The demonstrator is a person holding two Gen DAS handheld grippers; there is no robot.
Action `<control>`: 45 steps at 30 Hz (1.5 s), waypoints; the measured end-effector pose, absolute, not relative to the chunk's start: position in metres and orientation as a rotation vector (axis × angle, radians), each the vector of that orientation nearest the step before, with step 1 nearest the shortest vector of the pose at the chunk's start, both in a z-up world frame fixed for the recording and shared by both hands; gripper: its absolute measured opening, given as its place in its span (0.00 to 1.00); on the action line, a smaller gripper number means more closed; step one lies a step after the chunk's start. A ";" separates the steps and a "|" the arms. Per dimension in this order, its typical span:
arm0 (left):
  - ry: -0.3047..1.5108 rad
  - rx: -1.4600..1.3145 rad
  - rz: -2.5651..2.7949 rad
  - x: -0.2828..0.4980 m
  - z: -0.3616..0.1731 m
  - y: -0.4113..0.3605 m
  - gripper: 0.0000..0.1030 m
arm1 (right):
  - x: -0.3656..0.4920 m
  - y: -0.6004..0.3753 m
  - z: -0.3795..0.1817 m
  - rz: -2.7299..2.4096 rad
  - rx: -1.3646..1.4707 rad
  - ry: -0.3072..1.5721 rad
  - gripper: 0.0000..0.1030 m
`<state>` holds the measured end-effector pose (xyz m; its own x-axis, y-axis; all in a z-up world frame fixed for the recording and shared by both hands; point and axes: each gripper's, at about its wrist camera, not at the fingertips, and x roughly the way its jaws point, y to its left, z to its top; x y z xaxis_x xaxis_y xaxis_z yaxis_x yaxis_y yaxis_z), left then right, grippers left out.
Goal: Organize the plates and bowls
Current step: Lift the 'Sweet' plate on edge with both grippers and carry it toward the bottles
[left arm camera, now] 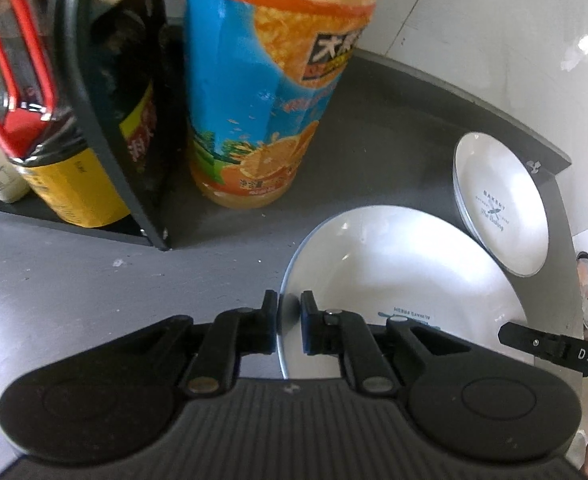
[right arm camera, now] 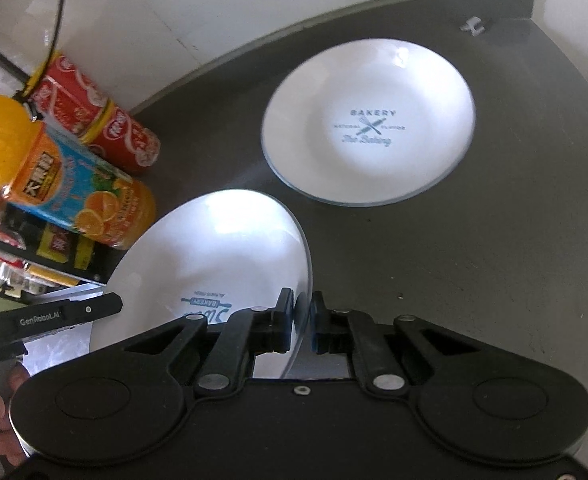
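A white bowl (left arm camera: 394, 272) with blue print inside is held between both grippers above the dark counter. My left gripper (left arm camera: 289, 312) is shut on its left rim. My right gripper (right arm camera: 303, 312) is shut on its right rim; the bowl also shows in the right wrist view (right arm camera: 213, 256). A stack of white "BAKERY" plates (right arm camera: 368, 120) lies on the counter beyond the bowl, seen at the right in the left wrist view (left arm camera: 502, 204). The other gripper's tip shows at the edge of each view.
An orange juice bottle (left arm camera: 269, 92) stands close left of the bowl, also in the right wrist view (right arm camera: 77, 196). A black rack (left arm camera: 105, 120) holds sauce bottles. Red cans (right arm camera: 93, 116) lie by the white wall. The counter's edge (left arm camera: 554, 208) runs right of the plates.
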<state>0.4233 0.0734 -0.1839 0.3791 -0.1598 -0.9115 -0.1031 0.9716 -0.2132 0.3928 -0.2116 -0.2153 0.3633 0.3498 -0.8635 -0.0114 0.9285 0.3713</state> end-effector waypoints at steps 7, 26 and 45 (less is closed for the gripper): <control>1.163 -0.278 -0.015 0.411 -0.170 0.082 0.09 | 0.385 -0.206 -0.195 0.285 0.351 1.150 0.07; 1.063 -0.368 0.103 0.350 -0.134 0.119 0.09 | 0.361 -0.165 -0.162 0.495 0.228 1.091 0.07; 1.048 -0.480 0.311 0.271 -0.143 0.153 0.09 | 0.338 -0.110 -0.174 0.723 0.029 1.146 0.08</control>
